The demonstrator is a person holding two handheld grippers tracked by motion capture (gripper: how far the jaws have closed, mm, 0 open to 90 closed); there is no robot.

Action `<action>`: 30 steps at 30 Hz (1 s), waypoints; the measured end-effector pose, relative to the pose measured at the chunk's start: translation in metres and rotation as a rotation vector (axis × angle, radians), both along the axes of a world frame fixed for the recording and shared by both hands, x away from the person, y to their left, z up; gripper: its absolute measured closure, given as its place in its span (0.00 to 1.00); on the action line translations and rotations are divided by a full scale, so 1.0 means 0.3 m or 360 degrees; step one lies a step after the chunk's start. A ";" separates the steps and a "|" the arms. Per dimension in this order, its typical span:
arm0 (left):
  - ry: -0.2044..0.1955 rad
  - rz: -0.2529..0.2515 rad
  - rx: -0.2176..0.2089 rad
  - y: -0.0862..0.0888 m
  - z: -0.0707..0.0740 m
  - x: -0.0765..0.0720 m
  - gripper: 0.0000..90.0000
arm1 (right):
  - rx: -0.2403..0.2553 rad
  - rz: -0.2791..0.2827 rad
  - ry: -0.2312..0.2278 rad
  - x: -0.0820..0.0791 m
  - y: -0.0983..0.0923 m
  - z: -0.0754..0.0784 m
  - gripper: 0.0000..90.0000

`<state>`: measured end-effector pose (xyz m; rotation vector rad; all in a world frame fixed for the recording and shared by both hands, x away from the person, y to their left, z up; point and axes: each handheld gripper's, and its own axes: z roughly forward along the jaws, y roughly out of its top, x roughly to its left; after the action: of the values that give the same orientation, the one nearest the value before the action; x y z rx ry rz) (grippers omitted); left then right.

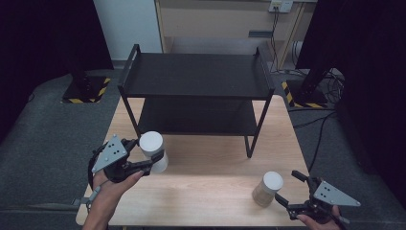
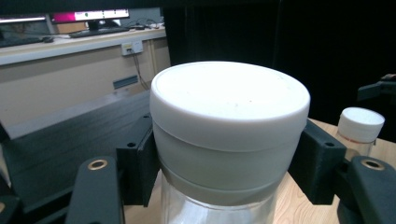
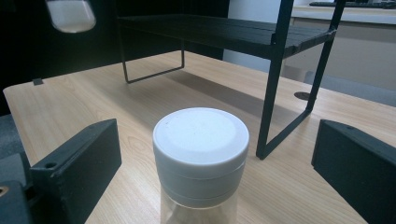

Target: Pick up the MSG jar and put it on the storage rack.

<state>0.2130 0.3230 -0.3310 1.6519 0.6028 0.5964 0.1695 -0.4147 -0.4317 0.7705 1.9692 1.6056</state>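
My left gripper is shut on a clear jar with a wide white lid, held above the wooden table at the left. In the left gripper view the black pads press on both sides of the jar just under its lid. A second white-lidded jar stands on the table at the front right. My right gripper is open beside it, and in the right gripper view that jar stands between the wide-apart jaws, untouched. The lifted jar hangs at the top left there.
A black two-tier metal shelf rack stands at the back of the wooden table, both tiers bare. Its front right leg is close behind the right jar. Dark floor lies beyond the table edges.
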 end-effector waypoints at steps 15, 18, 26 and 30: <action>-0.0010 -0.0103 -0.0061 -0.001 0.074 0.066 0.37 | -0.0005 0.0007 0.0003 0.001 0.002 0.004 0.02; -0.0024 -0.0121 -0.0049 -0.006 0.095 0.071 0.37 | -0.0001 0.0005 0.0001 0.000 0.000 0.004 0.02; -0.0023 -0.0173 -0.0059 -0.013 0.159 0.101 0.37 | 0.0006 0.0002 -0.0003 -0.002 -0.005 0.007 0.02; -0.0026 -0.0184 -0.0060 -0.016 0.179 0.108 0.37 | 0.0008 0.0002 -0.0001 -0.002 -0.005 0.007 0.02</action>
<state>0.2455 0.3183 -0.2773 1.6330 0.5003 0.5113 0.1689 -0.4162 -0.4295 0.7706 1.9663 1.6117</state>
